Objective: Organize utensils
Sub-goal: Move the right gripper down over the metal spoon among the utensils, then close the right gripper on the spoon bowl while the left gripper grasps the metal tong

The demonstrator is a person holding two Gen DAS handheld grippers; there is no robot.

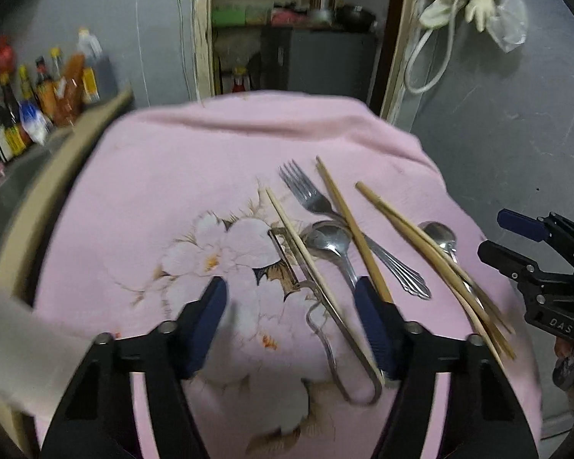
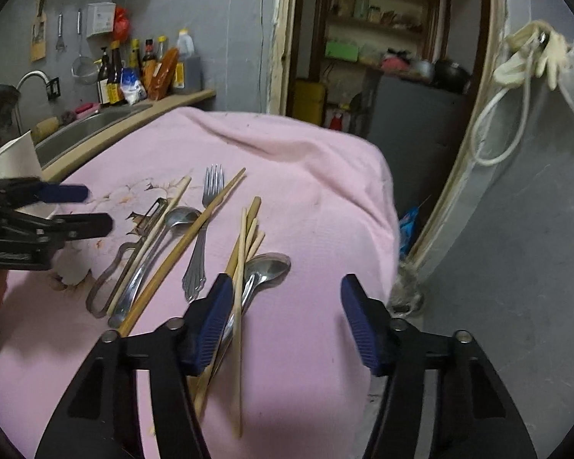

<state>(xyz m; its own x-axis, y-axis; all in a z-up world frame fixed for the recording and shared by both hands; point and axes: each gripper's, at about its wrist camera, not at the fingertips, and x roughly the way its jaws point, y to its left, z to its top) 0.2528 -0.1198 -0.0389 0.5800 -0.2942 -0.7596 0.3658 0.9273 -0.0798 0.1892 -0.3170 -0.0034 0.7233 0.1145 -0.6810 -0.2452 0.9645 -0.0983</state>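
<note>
**Both grippers spread over loose utensils**

Left gripper point(image 1: 291, 313): jaws wide, empty; peeler point(image 1: 317, 306) between the fingers, spoon point(image 1: 331, 243) and fork point(image 1: 313, 195) beyond. Right gripper point(image 2: 285, 317): jaws wide, empty; chopsticks point(image 2: 243, 264) by its left finger, on pink cloth point(image 2: 317, 199).

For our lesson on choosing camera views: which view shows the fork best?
The right wrist view: the fork shows whole, tines to handle, with one chopstick crossing it. In the left wrist view the fork shows too, its neck crossed by a chopstick.
</note>
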